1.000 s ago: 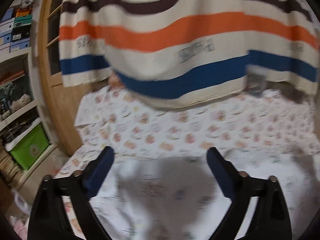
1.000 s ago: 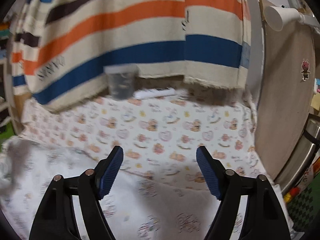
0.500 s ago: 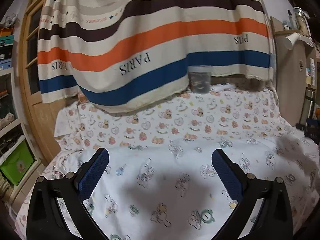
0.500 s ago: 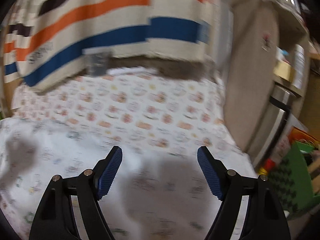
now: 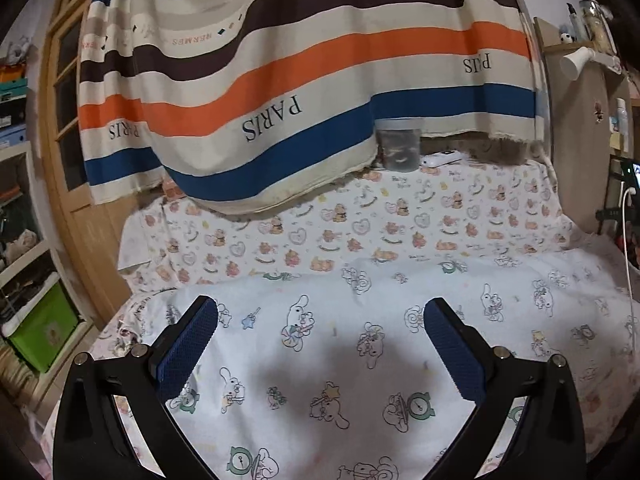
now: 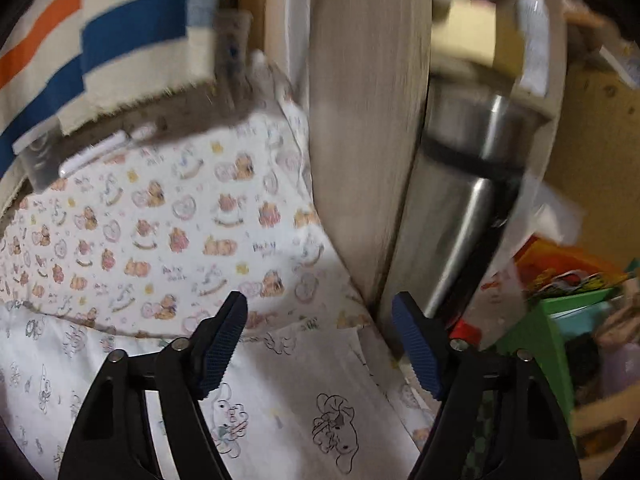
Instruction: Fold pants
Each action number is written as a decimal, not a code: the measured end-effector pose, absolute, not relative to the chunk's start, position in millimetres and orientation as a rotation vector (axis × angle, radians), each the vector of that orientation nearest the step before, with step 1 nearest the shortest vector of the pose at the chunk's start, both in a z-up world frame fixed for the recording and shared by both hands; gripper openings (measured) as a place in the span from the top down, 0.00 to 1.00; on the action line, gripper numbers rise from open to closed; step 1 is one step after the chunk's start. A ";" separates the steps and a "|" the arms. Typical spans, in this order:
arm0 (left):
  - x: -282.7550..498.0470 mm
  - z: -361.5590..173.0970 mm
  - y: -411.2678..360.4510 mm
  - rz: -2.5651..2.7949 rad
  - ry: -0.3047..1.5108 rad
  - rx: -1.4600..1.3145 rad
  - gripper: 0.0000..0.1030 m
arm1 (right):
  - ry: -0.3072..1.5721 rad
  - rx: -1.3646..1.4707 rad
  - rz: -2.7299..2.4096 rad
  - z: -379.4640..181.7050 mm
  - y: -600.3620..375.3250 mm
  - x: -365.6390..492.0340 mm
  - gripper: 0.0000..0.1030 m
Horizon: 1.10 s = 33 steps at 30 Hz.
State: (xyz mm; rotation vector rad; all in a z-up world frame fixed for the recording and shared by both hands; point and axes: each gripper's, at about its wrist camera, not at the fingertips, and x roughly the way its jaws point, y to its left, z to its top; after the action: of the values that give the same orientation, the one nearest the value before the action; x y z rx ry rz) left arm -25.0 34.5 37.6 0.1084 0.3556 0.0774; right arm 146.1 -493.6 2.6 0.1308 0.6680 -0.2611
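White pants with cartoon prints (image 5: pixel 360 344) lie spread flat on a bed sheet with bear and heart prints (image 5: pixel 320 232). My left gripper (image 5: pixel 320 320) is open and empty, hovering over the middle of the pants. My right gripper (image 6: pixel 320 320) is open and empty at the right end of the pants (image 6: pixel 312 400), near the bed's right edge. The right wrist view is blurred.
A striped blanket (image 5: pixel 300 80) hangs behind the bed. A clear jar (image 5: pixel 398 148) and a white remote (image 5: pixel 440 158) sit at the bed's far edge. A wooden panel (image 6: pixel 360 120) and metal cylinder (image 6: pixel 460 220) stand right; shelves and a green bin (image 5: pixel 40 332) stand left.
The left view has settled lower and closer over the pants. The right gripper has swung to the right, toward the wooden panel and bed edge. Both grippers stay open.
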 end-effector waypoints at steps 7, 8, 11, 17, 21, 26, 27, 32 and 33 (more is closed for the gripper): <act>-20.9 39.9 33.1 0.044 0.365 0.090 0.01 | 0.751 0.086 -0.314 -28.8 -500.2 163.4 0.44; -20.5 39.2 32.1 0.045 0.366 0.093 0.01 | 0.763 0.082 -0.321 -30.5 -500.4 164.3 0.54; -19.3 36.8 28.5 0.039 0.368 0.100 0.01 | 0.781 0.109 -0.312 -33.5 -505.4 162.4 0.98; -19.2 36.3 25.8 0.029 0.369 0.098 0.01 | 0.738 0.177 -0.236 -17.5 -508.3 147.6 0.98; -22.6 38.2 27.6 0.025 0.360 0.092 0.01 | 0.702 0.198 -0.254 -8.5 -512.0 139.8 0.98; -25.8 38.1 28.4 0.018 0.357 0.089 0.01 | 0.759 0.232 -0.204 -17.0 -515.9 143.6 0.86; -26.4 37.7 28.1 0.022 0.356 0.091 0.01 | 0.766 0.246 -0.183 -20.2 -516.3 145.3 0.65; -25.8 36.4 27.1 0.022 0.360 0.099 0.01 | 0.716 0.241 -0.180 -25.1 -513.0 144.3 0.53; -25.7 36.4 27.0 0.021 0.360 0.099 0.01 | 0.688 0.239 -0.174 -22.9 -510.8 143.1 0.56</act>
State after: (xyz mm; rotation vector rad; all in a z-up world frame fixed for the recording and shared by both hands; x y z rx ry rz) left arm -25.8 27.0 36.4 0.0989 0.3602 0.0211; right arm 143.1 -510.8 -22.9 0.2386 0.6881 -0.1742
